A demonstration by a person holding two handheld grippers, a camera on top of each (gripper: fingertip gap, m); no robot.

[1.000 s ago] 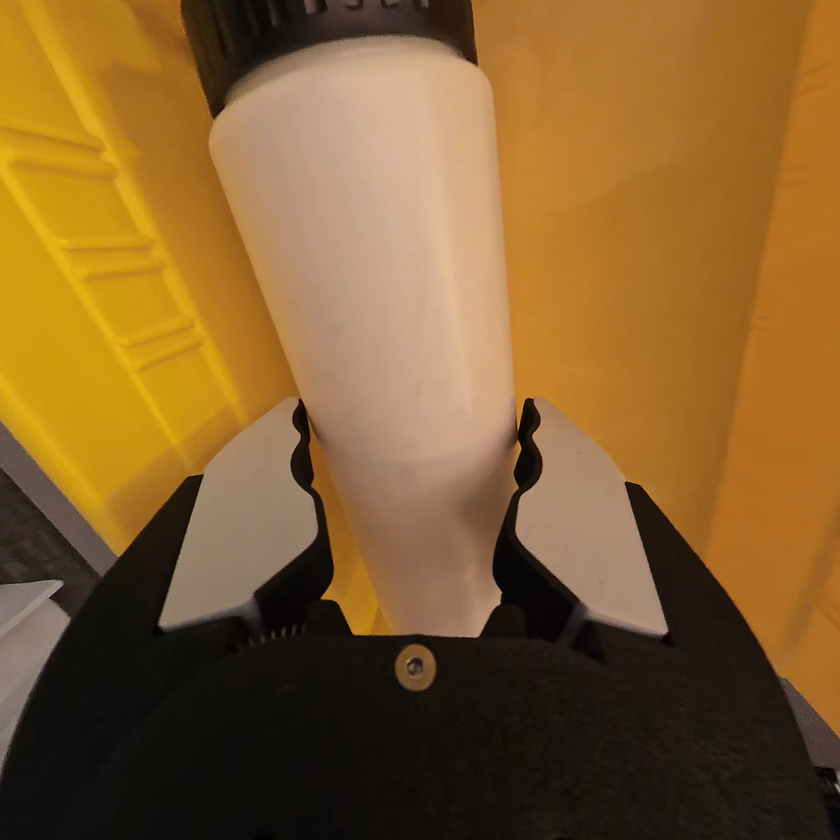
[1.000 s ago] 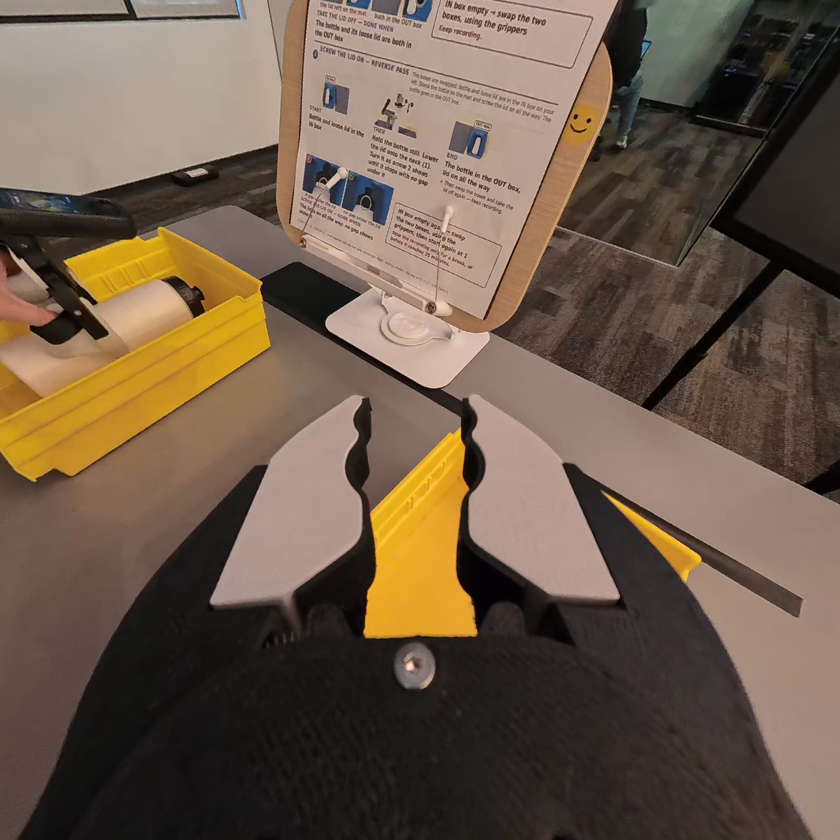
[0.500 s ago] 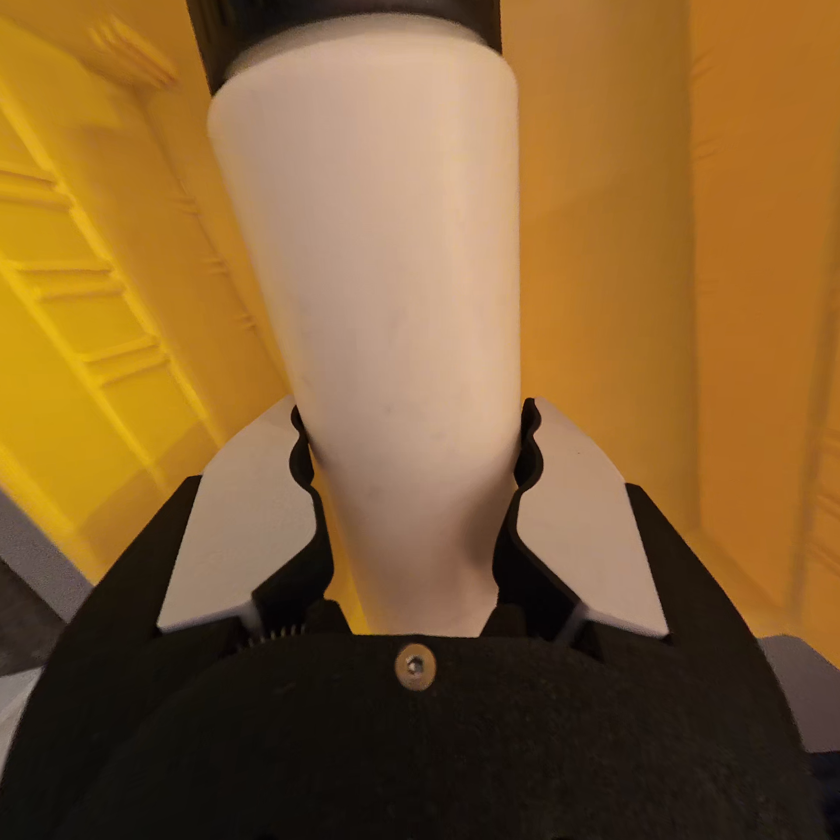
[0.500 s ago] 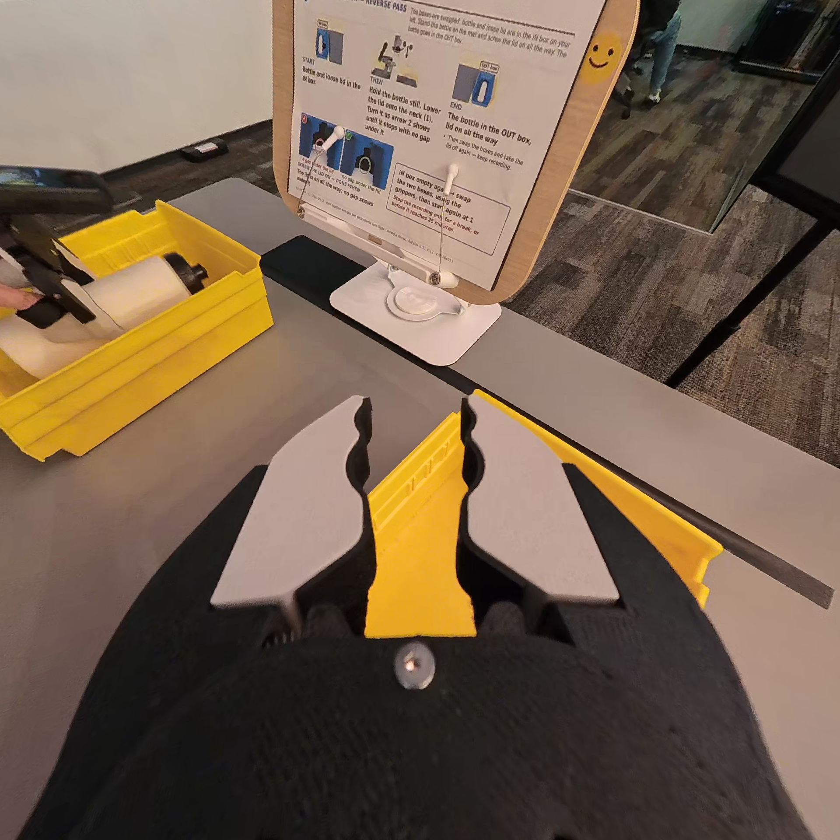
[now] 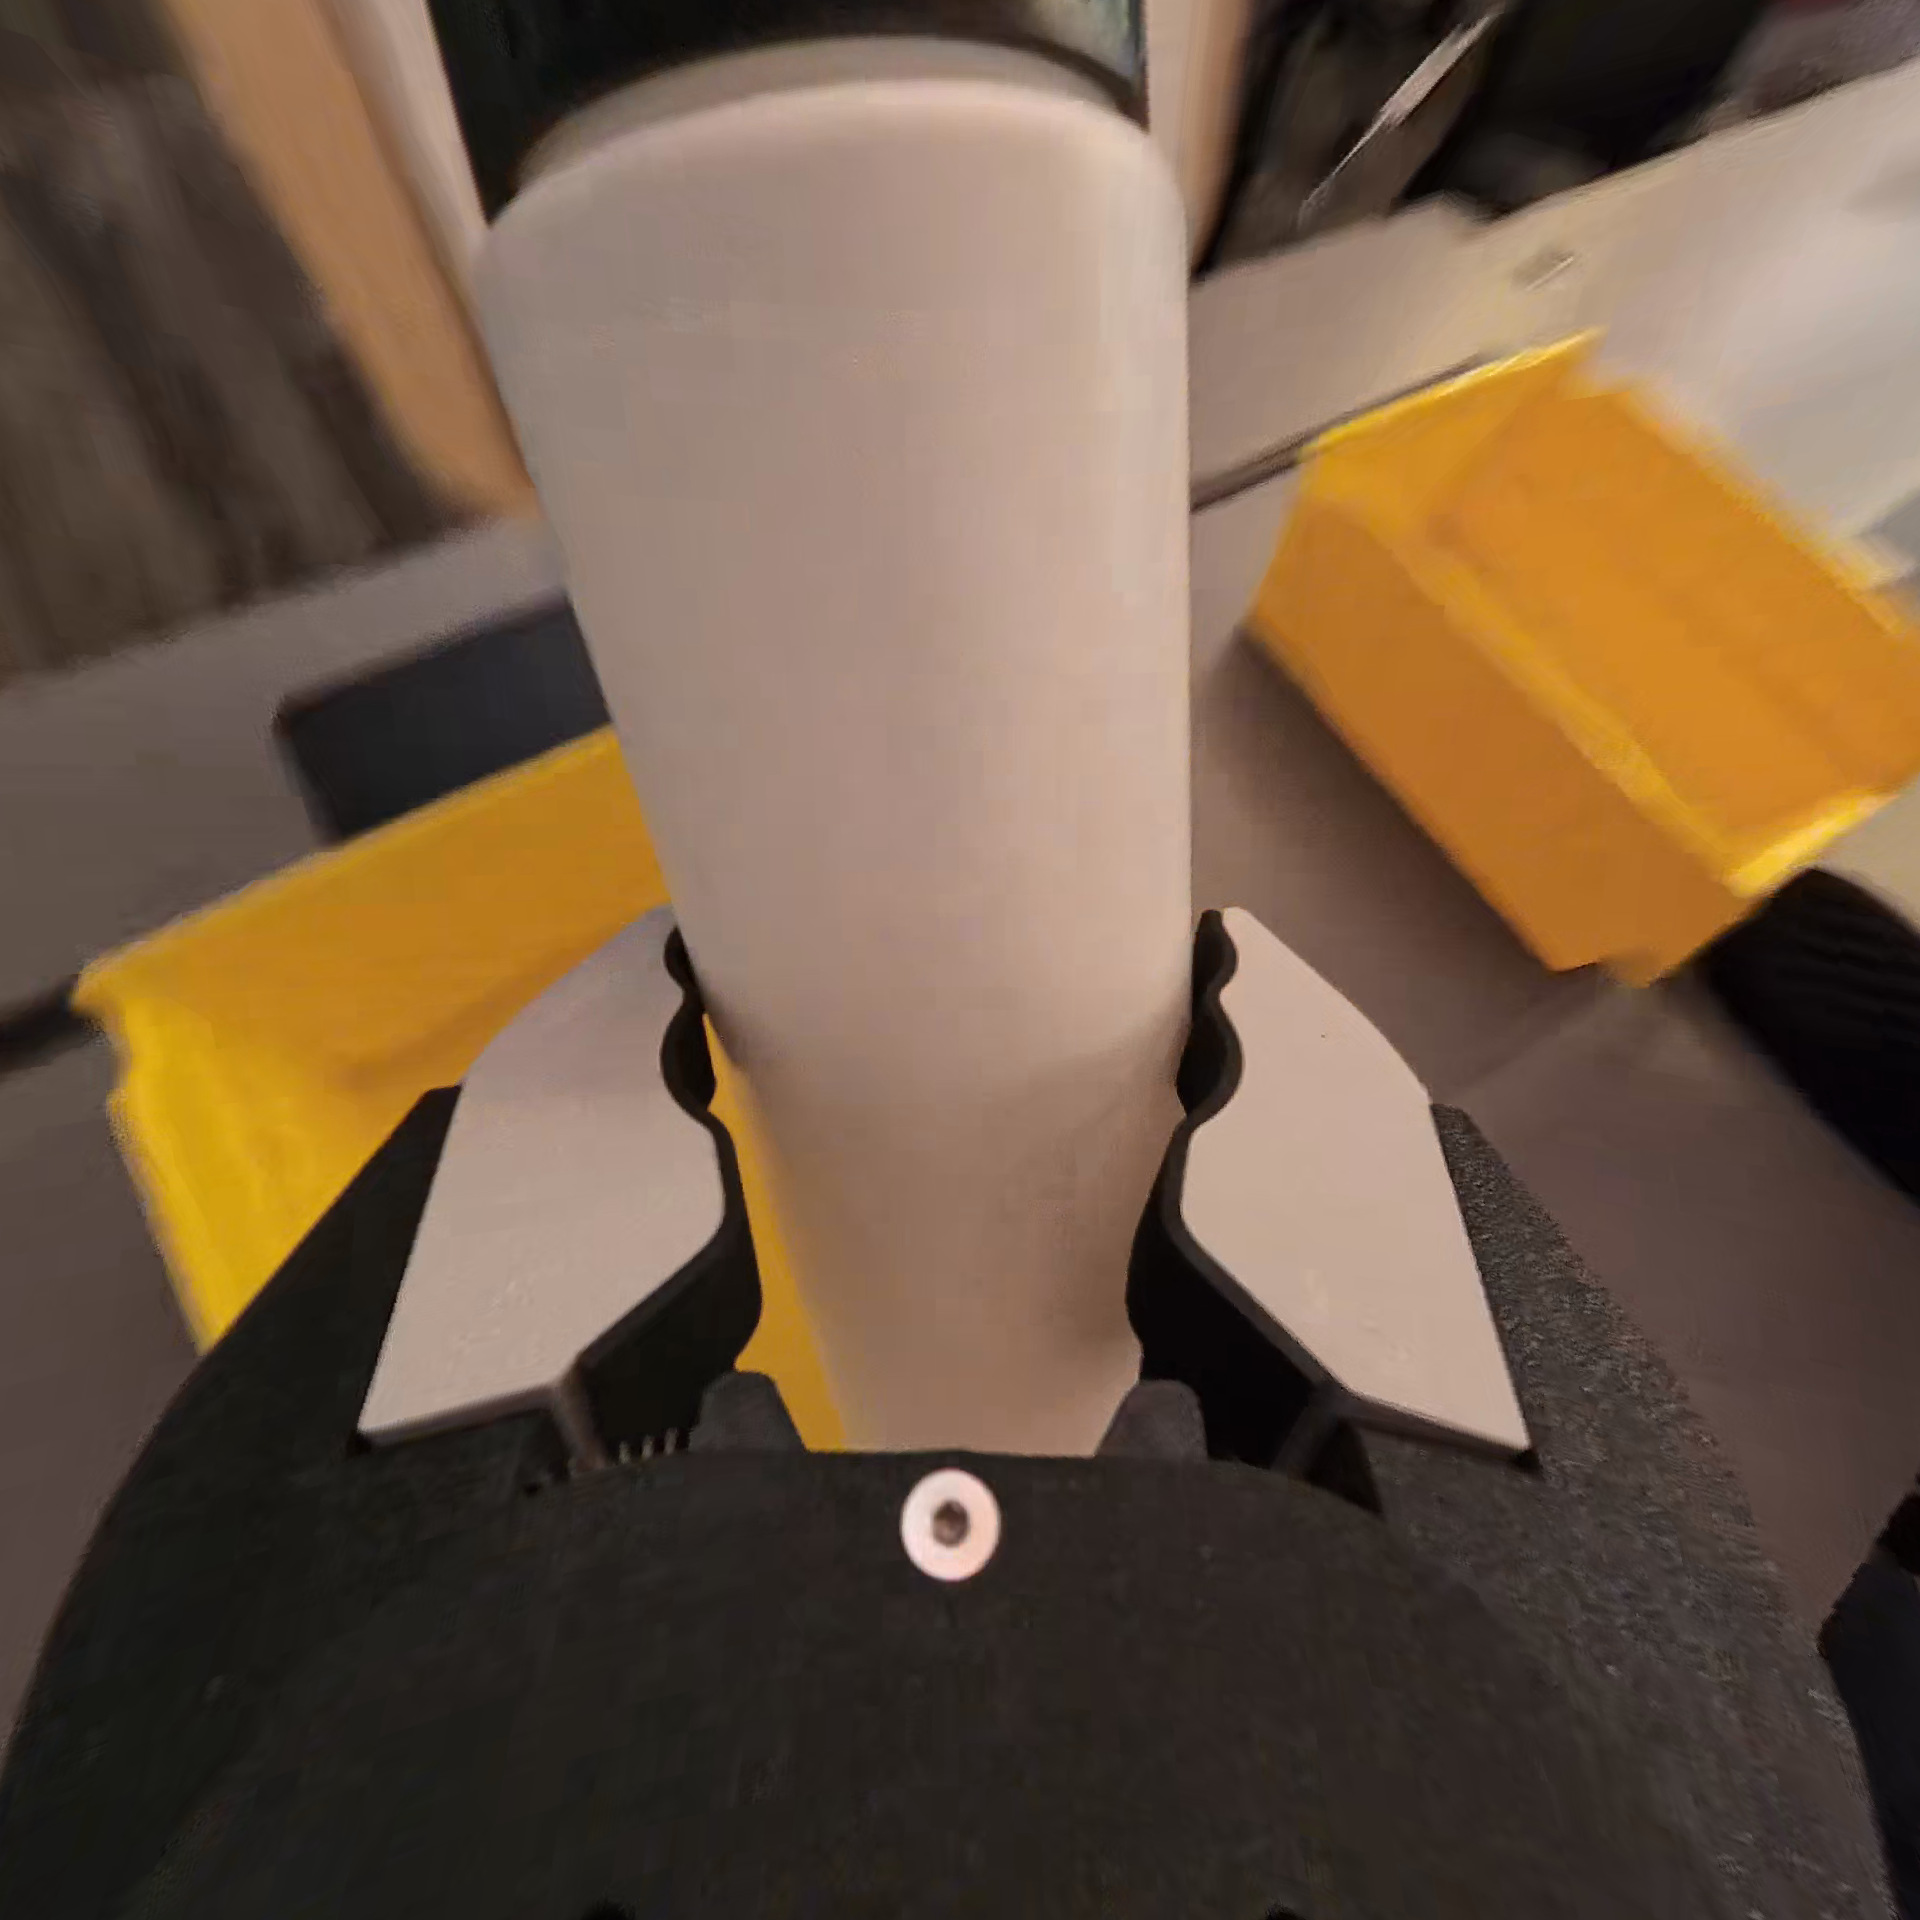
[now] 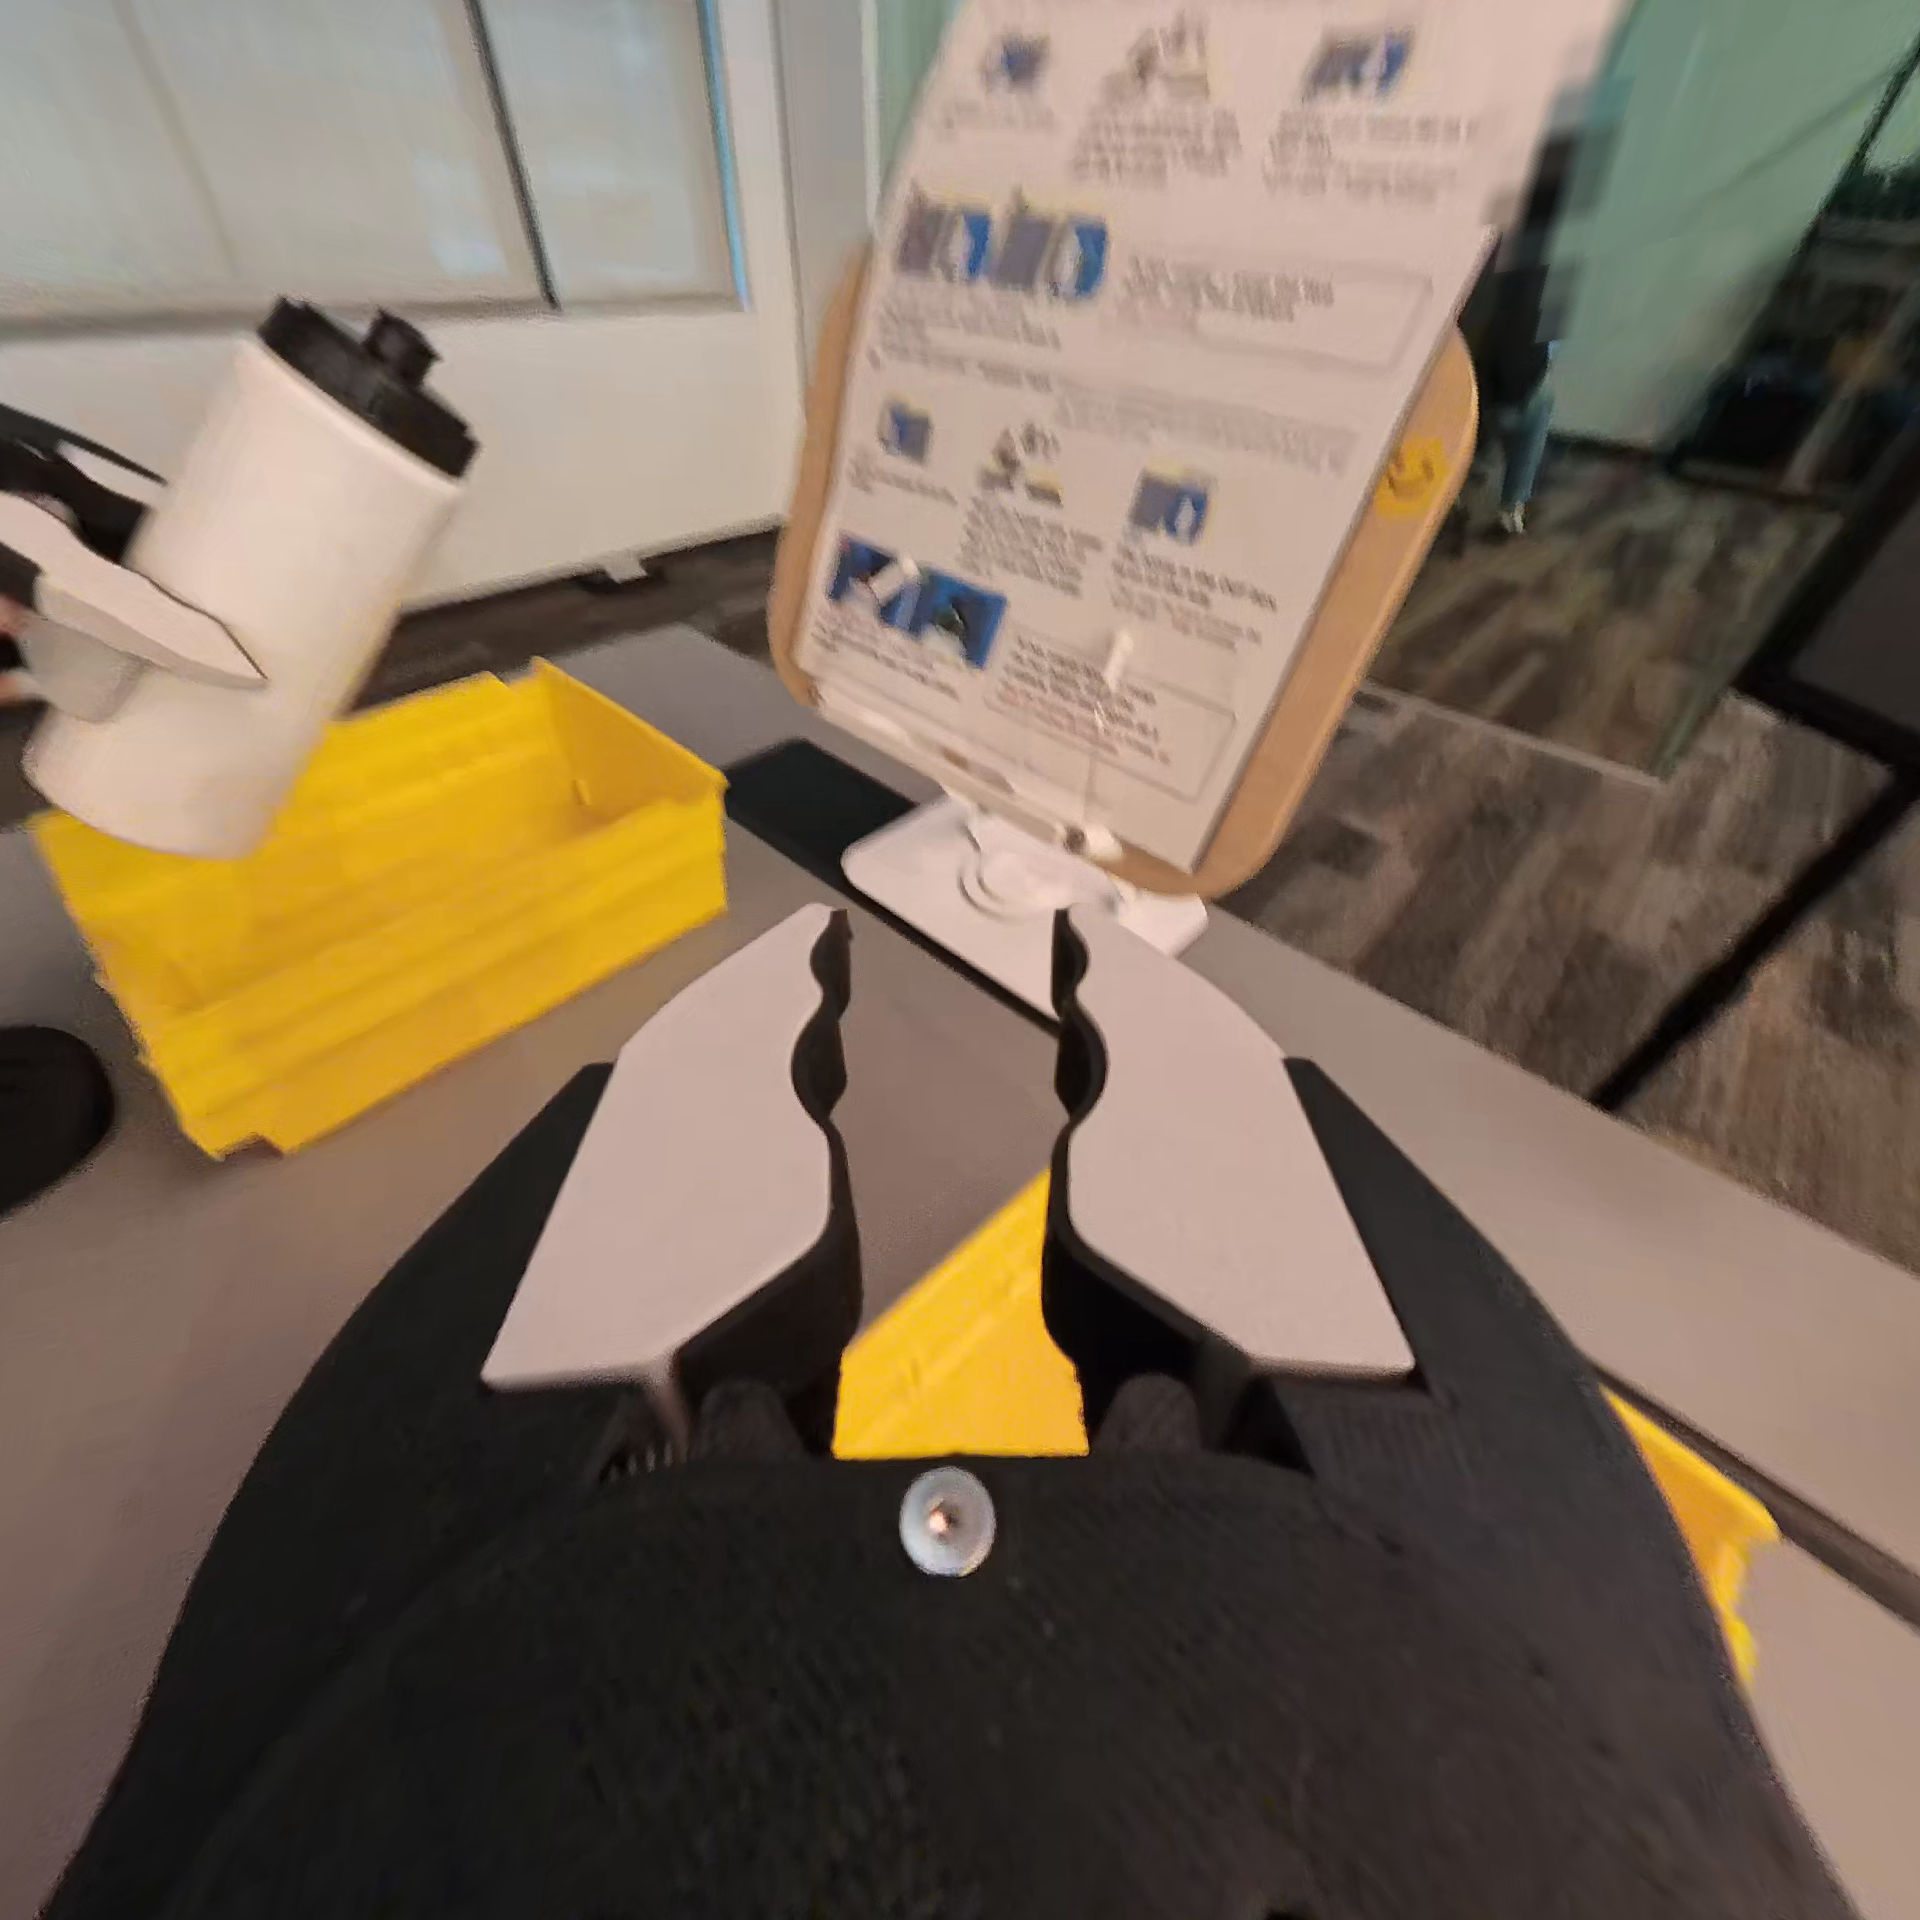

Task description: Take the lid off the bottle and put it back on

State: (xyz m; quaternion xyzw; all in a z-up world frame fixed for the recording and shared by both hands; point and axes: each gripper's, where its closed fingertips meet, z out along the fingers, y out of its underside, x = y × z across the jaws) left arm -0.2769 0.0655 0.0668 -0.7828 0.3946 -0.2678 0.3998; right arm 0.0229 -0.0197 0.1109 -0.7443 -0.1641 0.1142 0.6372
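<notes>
Hanging tilted in the air above the left bin [image 6: 416, 914], the bottle [image 6: 260, 613] has its long axis slanting up and toward the sign [image 6: 1122, 468], black lid [image 6: 374, 384] on the high end and apparently seated, though blur hides the seam. The left gripper [image 5: 940, 997] is clamped on the bottle's lower body, both fingers [image 5: 1309, 1164] pressed against its sides. The right gripper [image 6: 945, 956] sits well right of the bottle and lower, over the second bin [image 6: 956, 1361], parted by a narrow gap and holding nothing; it is the free one to reach up-left for the lid.
</notes>
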